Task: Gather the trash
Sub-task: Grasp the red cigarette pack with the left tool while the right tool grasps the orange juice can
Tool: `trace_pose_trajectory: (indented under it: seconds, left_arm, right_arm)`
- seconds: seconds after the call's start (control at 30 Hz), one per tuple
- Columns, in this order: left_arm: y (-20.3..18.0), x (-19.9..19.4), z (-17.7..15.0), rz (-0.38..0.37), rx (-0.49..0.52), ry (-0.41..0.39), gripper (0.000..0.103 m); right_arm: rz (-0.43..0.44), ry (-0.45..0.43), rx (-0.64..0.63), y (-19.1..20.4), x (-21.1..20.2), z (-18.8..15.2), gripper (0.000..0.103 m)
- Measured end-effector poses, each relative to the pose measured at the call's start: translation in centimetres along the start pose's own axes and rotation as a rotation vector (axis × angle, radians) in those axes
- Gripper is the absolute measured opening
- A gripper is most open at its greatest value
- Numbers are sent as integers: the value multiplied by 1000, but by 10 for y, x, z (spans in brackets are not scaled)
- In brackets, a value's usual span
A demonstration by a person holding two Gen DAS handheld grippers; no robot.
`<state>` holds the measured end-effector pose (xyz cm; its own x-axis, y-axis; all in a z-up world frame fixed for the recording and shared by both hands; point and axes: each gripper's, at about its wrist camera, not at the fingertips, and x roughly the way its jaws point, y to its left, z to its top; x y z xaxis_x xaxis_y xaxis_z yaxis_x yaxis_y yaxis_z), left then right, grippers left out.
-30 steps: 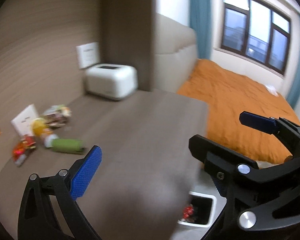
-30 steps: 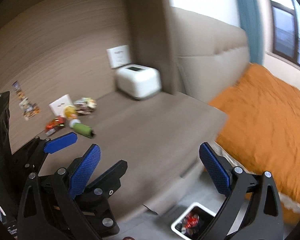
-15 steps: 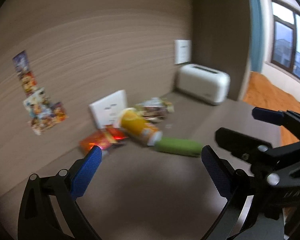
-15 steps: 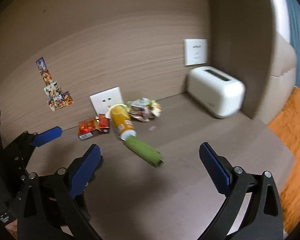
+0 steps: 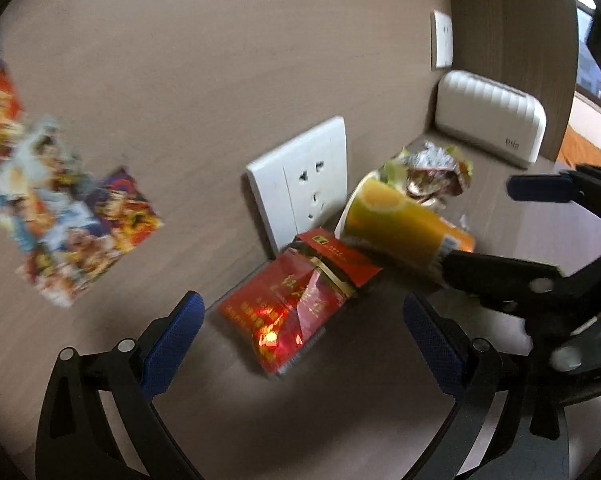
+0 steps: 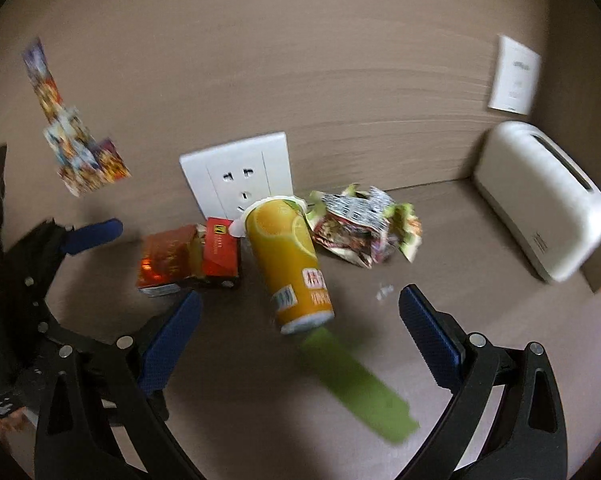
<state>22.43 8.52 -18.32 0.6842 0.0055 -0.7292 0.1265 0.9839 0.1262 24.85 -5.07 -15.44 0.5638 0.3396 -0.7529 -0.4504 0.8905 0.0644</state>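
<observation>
Both tongs are seen spread wide apart with nothing held. The left tongs (image 5: 300,320) are aimed at the red packet (image 5: 296,304), which lies flat on the bench (image 5: 340,420) just below a white wall socket (image 5: 300,176), so the packet is framed between the blue pads, apparently so it can be picked first. The right tongs (image 6: 296,320) are lined up over the orange cup (image 6: 288,264), lying on its side with its mouth toward the wall; a green tube (image 6: 356,384) lies blurred at the cup's base, nearer the camera. A crumpled wrapper (image 6: 364,228) is bunched against the wall just right of the cup. All four trash items are grouped close together, the cup touching or nearly touching the packet, so one piece per tool can probably be taken; neighbours may be nudged. Nothing is judged collected yet in this reach. The bench is a plain brown matte surface, meeting a wood-grain wall of similar tone. Colourful stickers (image 6: 80,152) are stuck on the wall to the left. A white toaster (image 6: 540,208) stands at the far right, well apart from the trash, below a second wall plate (image 6: 514,76). No bin is visible in either view.
</observation>
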Motion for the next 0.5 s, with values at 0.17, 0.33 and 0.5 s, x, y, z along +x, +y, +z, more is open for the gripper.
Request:
trace_pose_trajectory:
  seconds: [0.17, 0.33, 0.5]
  left_arm:
    - [12, 31, 3, -13, 4, 65, 98]
    - [16, 46, 4, -56, 18, 98, 89]
    - [9, 41, 5, -71, 36, 90, 72]
  right_arm:
    - [-14, 55, -41, 6, 33, 10, 78]
    - [-4, 90, -53, 11, 51, 9, 48]
    - [10, 70, -9, 8, 40, 8, 45]
